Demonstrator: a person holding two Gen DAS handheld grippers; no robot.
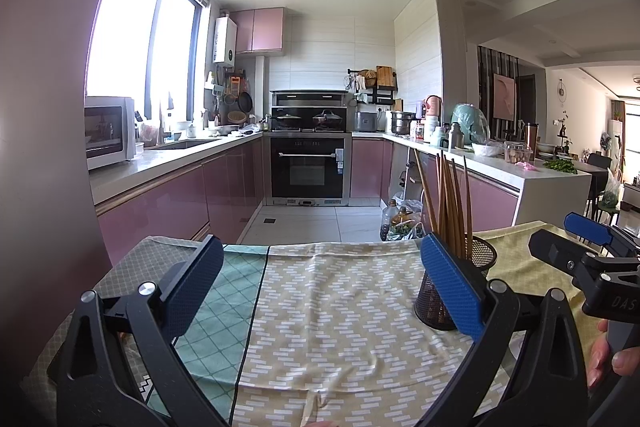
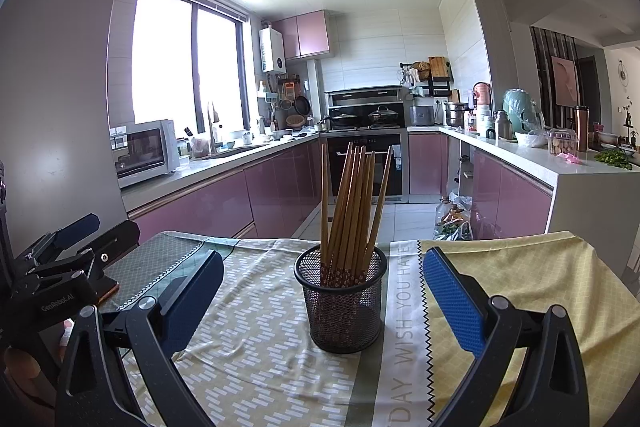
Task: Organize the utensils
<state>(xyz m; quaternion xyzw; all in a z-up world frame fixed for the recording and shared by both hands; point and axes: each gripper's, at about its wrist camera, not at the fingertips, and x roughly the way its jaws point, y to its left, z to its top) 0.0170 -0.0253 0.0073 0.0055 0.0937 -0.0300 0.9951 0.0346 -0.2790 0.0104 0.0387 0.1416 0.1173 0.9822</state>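
Your left gripper (image 1: 320,287) hangs wide open and empty over the patterned cloth (image 1: 340,307), so keep it clear of the mesh holder (image 2: 341,301) standing to its right. The chopsticks (image 2: 352,211) stand bunched upright inside that holder, centred ahead of your right gripper (image 2: 323,297), which is equally spread and holds nothing. Judging by this, little remains; if you straighten them, approach from above and pinch gently so the light holder doesn't tip.

"wish you have" on tablecloth (image 2: 404,291), "genrobot.ai" on left tongs (image 2: 76,247)

Bright daylight, window (image 2: 188,67) blown out; ceiling glare, fisheye edges bent.
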